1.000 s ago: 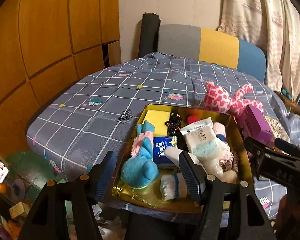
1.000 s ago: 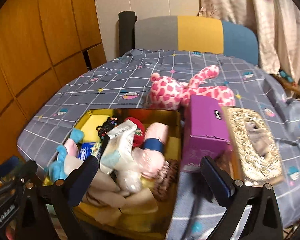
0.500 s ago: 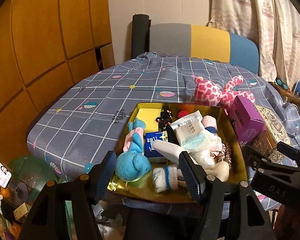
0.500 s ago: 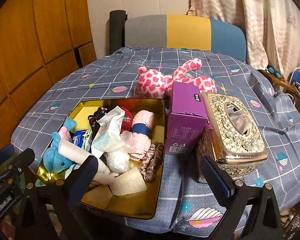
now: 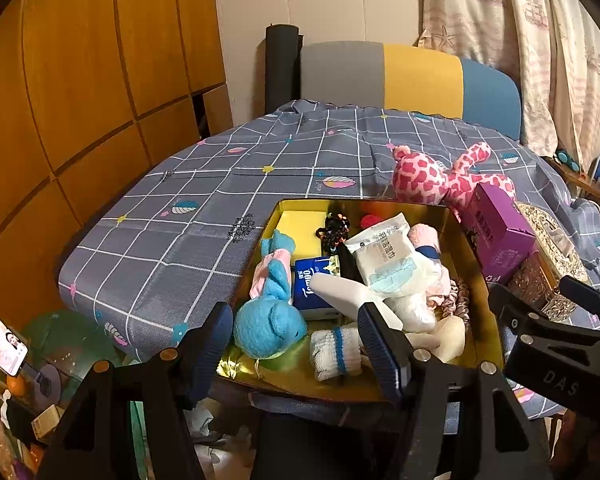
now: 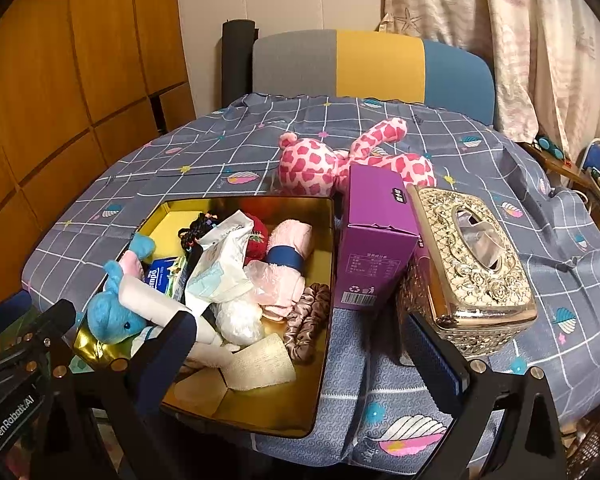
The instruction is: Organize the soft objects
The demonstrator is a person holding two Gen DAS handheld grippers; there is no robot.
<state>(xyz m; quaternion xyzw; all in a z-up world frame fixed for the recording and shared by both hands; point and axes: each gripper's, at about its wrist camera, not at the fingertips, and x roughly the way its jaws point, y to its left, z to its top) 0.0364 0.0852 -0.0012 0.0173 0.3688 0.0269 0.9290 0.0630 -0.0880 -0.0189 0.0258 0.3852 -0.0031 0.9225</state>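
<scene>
Pink spotted plush [image 6: 332,164] lies behind gold tin [image 6: 324,320], touching purple box [image 6: 374,240].

glossy gold metal tin [image 6: 328,240]; fuzzy pink plush [image 6: 312,164].

Ahead of the left tool [image 5: 296,344] the gold tin [image 5: 476,256] is heaped: a blue plush [image 5: 268,324] and a rolled sock [image 5: 334,350] lie nearest its tips, leaving no bare gap. To its left the tabletop [image 5: 188,240] lies open up to the far edge. Ahead of the right tool [image 6: 300,356] a strip of cloth runs between the tin's right wall and the purple box [image 6: 376,240]; the box and the ornate tissue box [image 6: 468,264] touch, blocking its right side. Beyond them a pink plush [image 6: 320,164] lies across the way.
</scene>
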